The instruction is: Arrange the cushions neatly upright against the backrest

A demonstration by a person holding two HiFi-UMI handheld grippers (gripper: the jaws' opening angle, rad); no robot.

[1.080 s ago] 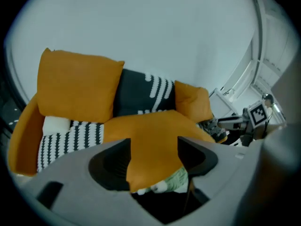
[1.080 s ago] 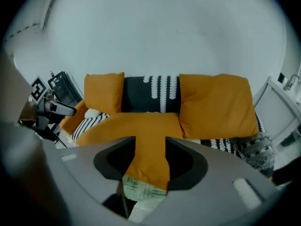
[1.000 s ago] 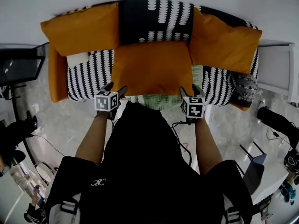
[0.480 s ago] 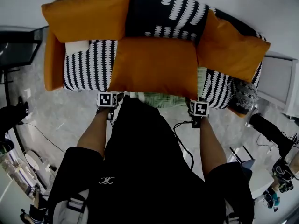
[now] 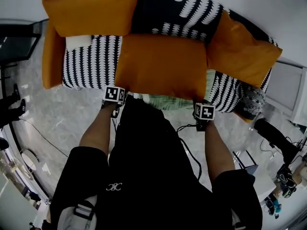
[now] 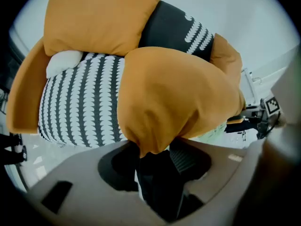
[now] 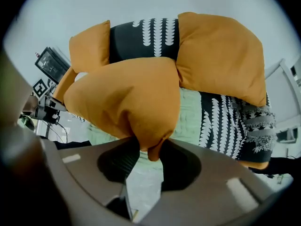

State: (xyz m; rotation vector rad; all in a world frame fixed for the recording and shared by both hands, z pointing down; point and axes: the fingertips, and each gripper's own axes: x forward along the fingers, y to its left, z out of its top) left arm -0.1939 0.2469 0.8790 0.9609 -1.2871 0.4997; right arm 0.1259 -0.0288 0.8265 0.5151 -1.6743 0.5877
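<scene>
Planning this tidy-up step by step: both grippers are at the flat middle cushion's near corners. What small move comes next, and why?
Probably raise both corners together, tipping the middle cushion back. The left gripper and right gripper have just closed on its near corners; it lies flat on the seat, and the backrest behind it shows bare.

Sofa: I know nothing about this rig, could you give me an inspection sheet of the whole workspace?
Surface: black-and-white sofa seat, partly covered.
Job's things: left cushion and right cushion against the backrest; middle cushion down on the seat.
Clutter: white pad on seat; green cloth at the front edge.
Grippers: left claw and right claw each shut on a front corner of the middle cushion, jaws just closed further.
Cables: one cable by the right wrist.
Surroundings: pale floor, white wall, dark screen.
</scene>
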